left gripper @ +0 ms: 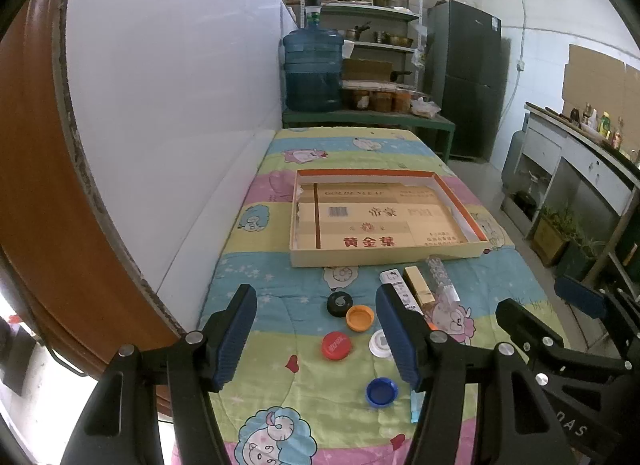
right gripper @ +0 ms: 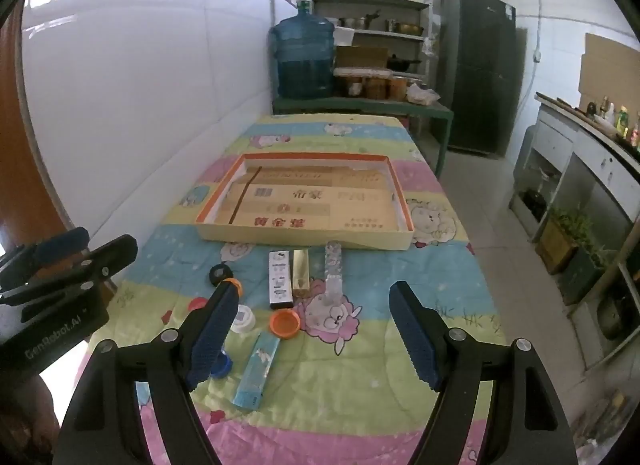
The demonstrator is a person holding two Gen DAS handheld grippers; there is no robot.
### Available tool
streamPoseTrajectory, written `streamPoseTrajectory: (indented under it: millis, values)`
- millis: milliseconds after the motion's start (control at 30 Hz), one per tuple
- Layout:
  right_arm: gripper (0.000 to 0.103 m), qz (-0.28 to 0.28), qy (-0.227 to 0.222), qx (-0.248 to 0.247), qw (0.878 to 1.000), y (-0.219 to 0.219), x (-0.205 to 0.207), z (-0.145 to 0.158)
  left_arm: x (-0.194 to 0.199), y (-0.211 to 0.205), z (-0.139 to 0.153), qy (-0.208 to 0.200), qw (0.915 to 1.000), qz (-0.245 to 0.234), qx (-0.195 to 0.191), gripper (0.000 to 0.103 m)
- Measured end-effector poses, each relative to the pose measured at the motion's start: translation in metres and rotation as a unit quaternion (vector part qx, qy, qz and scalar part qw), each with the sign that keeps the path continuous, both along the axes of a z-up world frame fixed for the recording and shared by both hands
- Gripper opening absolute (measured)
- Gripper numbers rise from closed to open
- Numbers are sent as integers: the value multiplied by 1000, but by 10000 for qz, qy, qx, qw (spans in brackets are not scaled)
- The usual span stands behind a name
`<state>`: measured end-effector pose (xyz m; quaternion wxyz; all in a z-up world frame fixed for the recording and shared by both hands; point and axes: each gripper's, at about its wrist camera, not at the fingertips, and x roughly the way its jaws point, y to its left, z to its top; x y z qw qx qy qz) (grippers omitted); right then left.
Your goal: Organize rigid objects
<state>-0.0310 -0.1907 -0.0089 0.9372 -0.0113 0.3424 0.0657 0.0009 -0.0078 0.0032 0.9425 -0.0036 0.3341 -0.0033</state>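
Note:
A shallow cardboard tray (left gripper: pixel 384 259) (right gripper: pixel 304 239) with an orange rim lies on the cartoon quilt. In front of it lie a white box (right gripper: pixel 280 279), a gold box (right gripper: pixel 301 273), a clear box (right gripper: pixel 333 269) and a light blue box (right gripper: pixel 258 369). Bottle caps lie nearby: black (left gripper: pixel 340 303), orange (left gripper: pixel 360 317), red (left gripper: pixel 337 345), white (left gripper: pixel 380 343), blue (left gripper: pixel 381 391). My left gripper (left gripper: pixel 316 341) is open above the caps. My right gripper (right gripper: pixel 312 337) is open above the quilt, right of the boxes.
A white tiled wall runs along the left. Beyond the table stand a blue water jug (left gripper: pixel 313 69), shelves (left gripper: pixel 376 17) with pots and a dark fridge (left gripper: pixel 466 77). A counter (right gripper: pixel 592 169) with bottles is at the right.

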Motion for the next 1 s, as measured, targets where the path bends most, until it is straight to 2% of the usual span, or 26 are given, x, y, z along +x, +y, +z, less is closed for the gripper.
streamPoseTrajectory:
  millis: [1000]
  values:
    - [79, 2, 30, 7, 10000, 3, 2, -2, 3, 0, -5, 46, 10000, -27, 13, 62]
